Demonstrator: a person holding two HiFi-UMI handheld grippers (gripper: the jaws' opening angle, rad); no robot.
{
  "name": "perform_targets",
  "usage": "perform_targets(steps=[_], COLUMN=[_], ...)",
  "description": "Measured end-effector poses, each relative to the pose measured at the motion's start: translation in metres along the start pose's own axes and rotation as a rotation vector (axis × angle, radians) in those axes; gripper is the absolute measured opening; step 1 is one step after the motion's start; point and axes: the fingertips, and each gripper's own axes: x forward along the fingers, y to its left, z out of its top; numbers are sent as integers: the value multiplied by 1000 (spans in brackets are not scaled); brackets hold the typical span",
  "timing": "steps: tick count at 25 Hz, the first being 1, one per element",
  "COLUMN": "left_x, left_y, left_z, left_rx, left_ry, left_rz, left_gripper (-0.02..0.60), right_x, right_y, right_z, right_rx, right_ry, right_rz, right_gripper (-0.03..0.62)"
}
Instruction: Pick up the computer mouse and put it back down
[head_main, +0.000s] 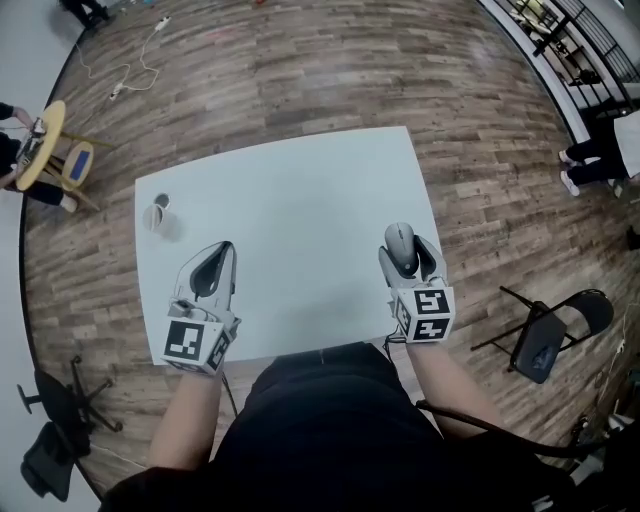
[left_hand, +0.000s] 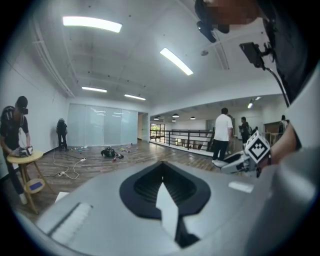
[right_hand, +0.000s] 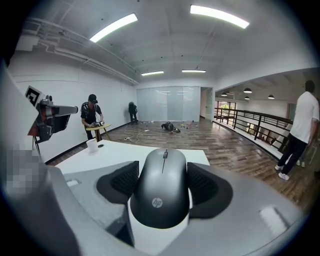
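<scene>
A dark grey computer mouse (head_main: 400, 243) sits between the jaws of my right gripper (head_main: 407, 249), over the right side of the white table (head_main: 300, 200). In the right gripper view the mouse (right_hand: 164, 187) fills the gap, and both black pads (right_hand: 120, 182) lie against its sides. My left gripper (head_main: 218, 252) hovers over the table's near left part. Its jaws meet at the tips with nothing between them, as the left gripper view (left_hand: 162, 164) also shows.
A white paper cup (head_main: 157, 216) and a small dark object (head_main: 163, 200) stand at the table's far left. A folding chair (head_main: 545, 335) stands on the wooden floor to the right. A person works at a small round table (right_hand: 97, 127) far off.
</scene>
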Motion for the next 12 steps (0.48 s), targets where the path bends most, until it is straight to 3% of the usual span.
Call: perform_targets(steps=[12], left_x=[-2], left_y=[-1], left_z=[-31], left_rx=[-19], left_ry=[99], left_rz=[-21], left_gripper=[5], right_x=[7], right_y=[10], right_z=[-27], right_rx=[30], right_ry=[57], right_rz=[3], right_gripper=[302])
